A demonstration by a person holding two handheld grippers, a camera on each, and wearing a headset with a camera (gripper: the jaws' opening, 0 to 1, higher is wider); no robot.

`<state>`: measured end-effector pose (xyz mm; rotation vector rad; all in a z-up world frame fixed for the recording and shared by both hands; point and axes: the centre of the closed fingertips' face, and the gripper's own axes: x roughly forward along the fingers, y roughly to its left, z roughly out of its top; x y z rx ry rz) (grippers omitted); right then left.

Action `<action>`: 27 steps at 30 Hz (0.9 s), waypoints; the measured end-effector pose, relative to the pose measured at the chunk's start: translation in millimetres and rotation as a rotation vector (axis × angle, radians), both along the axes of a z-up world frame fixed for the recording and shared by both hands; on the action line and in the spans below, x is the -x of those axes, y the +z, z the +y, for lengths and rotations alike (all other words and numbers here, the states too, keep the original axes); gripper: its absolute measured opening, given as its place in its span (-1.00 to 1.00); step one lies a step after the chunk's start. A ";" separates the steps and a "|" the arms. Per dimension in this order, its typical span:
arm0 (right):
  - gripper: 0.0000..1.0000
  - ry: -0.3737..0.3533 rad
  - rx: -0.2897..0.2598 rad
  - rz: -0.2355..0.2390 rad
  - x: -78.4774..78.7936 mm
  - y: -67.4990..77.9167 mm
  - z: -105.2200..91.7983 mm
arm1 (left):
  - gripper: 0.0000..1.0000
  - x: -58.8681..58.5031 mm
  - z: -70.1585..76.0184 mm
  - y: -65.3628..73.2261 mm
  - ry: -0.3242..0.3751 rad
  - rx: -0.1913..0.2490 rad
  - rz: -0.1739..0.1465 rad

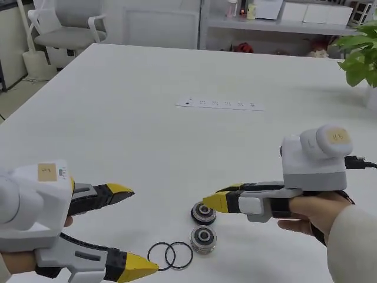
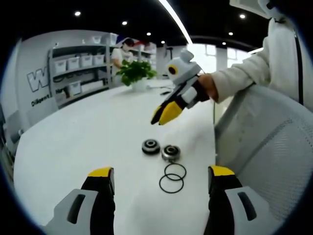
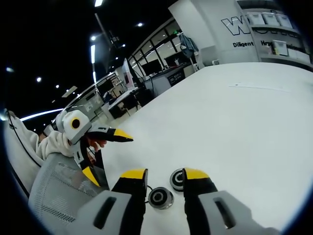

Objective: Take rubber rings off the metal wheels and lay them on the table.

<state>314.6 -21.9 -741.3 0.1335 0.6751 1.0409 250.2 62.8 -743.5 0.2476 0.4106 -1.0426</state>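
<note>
Head view puts the left gripper (image 1: 132, 227) nearest, jaws spread wide and empty, beside 2 thin black rubber rings (image 1: 170, 254) that lie overlapped on the white table (image 1: 177, 141). Just beyond sit 2 small round metal wheels. The nearer silver-rimmed wheel (image 1: 203, 240) looks bare; the farther dark-rimmed wheel (image 1: 204, 213) probably carries a ring. The right gripper (image 1: 210, 202) hovers just beside it, jaws narrowly parted, gripping nothing. Next: steady that wheel with the left gripper and pinch its ring with the right.
</note>
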 end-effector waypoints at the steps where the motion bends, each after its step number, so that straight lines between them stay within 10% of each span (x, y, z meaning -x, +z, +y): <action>1: -0.47 -0.003 0.002 -0.002 -0.8 -0.2 -0.9 | 0.59 -0.1 0.0 0.3 0.001 0.002 0.000; 27: -0.42 -0.023 0.109 -0.020 -10.7 -21.0 -20.9 | 0.59 -1.9 -0.6 5.9 0.012 0.025 -0.004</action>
